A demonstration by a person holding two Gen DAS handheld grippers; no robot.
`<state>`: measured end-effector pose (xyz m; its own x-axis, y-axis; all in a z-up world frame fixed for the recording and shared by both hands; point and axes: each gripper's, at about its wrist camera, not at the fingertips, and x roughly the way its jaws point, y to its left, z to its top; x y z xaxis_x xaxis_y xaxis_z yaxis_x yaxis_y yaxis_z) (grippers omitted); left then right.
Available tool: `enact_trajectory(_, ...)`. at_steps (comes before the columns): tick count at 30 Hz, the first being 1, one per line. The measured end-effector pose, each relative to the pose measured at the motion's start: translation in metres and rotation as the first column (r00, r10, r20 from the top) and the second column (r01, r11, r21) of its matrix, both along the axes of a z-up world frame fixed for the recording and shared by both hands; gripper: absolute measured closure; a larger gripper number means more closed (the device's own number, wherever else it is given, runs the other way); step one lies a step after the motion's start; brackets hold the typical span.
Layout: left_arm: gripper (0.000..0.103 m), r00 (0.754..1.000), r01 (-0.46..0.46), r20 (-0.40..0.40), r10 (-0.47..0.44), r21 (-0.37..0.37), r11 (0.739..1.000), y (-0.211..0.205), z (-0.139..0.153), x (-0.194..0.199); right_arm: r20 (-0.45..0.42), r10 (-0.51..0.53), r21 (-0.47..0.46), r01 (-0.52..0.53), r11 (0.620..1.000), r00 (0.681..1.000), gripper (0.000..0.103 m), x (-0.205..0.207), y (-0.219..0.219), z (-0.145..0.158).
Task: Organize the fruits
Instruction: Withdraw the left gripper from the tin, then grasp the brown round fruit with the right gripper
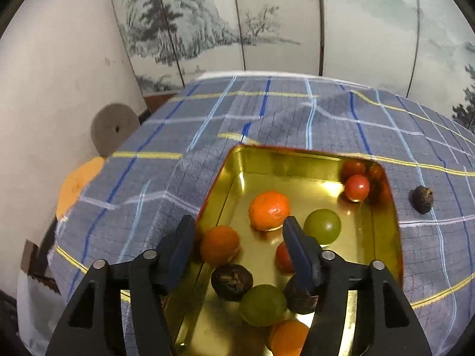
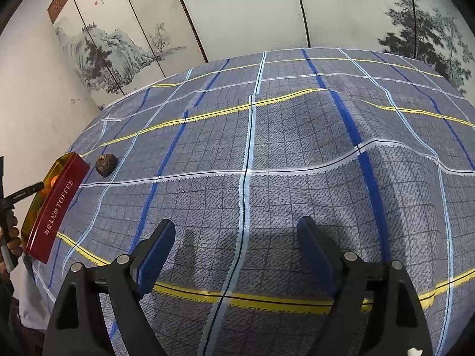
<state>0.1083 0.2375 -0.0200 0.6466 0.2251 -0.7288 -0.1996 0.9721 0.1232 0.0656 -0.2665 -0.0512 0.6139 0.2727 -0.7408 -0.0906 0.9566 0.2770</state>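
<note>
One fruit left out: dark nut [image 2: 106, 164] on the cloth [image 2: 297, 148], just beside the tin's [image 2: 56, 204] red wall, far end. Right gripper [image 2: 237, 255] jaws wide, empty, over bare cloth; nut lies up-left, well apart. Left gripper [image 1: 237, 243] part-open, empty, above the tin; nut nearer it, though the tin sits between. Roundish, no long axis. Only the left view shows the tin's contents; right view shows the wall, lettered TOFFEE.

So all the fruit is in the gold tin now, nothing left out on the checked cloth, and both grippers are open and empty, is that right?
Not quite. One dark brown fruit still lies out on the checked cloth, beside the gold tin; both wrist views show it. The rest holds: the left gripper and right gripper are open and empty.
</note>
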Motion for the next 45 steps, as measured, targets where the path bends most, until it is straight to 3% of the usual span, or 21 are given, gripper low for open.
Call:
enact_trajectory(6, 0.038, 0.997, 0.041, 0.057, -0.043, 0.029, 0.999, -0.017, 0.018, -0.013, -0.006, 0.008, -0.035, -0.008, 0.999, 1.000, 0.018, 0.002, 0.006, 0.000)
enact_trajectory(13, 0.033, 0.991, 0.068, 0.113, -0.065, -0.023, 0.997, -0.029, 0.034, -0.035, -0.019, 0.017, -0.116, -0.019, 0.993, 1.000, 0.014, 0.003, 0.017, -0.001)
enact_trajectory(18, 0.033, 0.989, 0.081, 0.125, -0.083, 0.023, 0.996, -0.042, 0.040, -0.048, -0.006, 0.013, -0.210, -0.014, 0.978, 1.000, 0.016, 0.001, 0.031, 0.002)
enact_trajectory(21, 0.033, 0.988, 0.094, 0.119, -0.099, 0.045, 0.995, -0.049, 0.040, -0.054, 0.062, 0.064, -0.161, -0.054, 0.985, 0.996, 0.019, -0.004, 0.046, 0.022)
enact_trajectory(25, 0.032, 0.989, 0.107, 0.100, -0.111, 0.047, 0.993, -0.052, 0.037, -0.057, 0.149, 0.214, -0.140, -0.194, 0.971, 0.965, 0.021, -0.002, 0.090, 0.053)
enact_trajectory(29, 0.032, 0.990, 0.103, 0.089, -0.105, 0.024, 0.994, -0.053, 0.034, -0.062, 0.138, 0.349, -0.150, -0.328, 0.933, 0.927, 0.032, 0.018, 0.139, 0.056)
enact_trajectory(33, 0.032, 0.993, 0.085, 0.086, -0.084, -0.008, 0.996, -0.048, 0.032, -0.072, 0.124, 0.415, -0.131, -0.400, 0.907, 0.901, 0.036, 0.037, 0.172, 0.048)
enact_trajectory(40, 0.032, 0.995, 0.065, 0.083, -0.056, -0.104, 0.992, -0.037, 0.029, -0.095, 0.096, 0.460, -0.120, -0.449, 0.885, 0.883, 0.039, 0.070, 0.210, 0.035)
enact_trajectory(45, 0.032, 0.997, 0.054, 0.068, -0.045, -0.130, 0.990, -0.033, 0.023, -0.101, 0.064, 0.472, -0.148, -0.459, 0.876, 0.879, 0.039, 0.093, 0.225, 0.026)
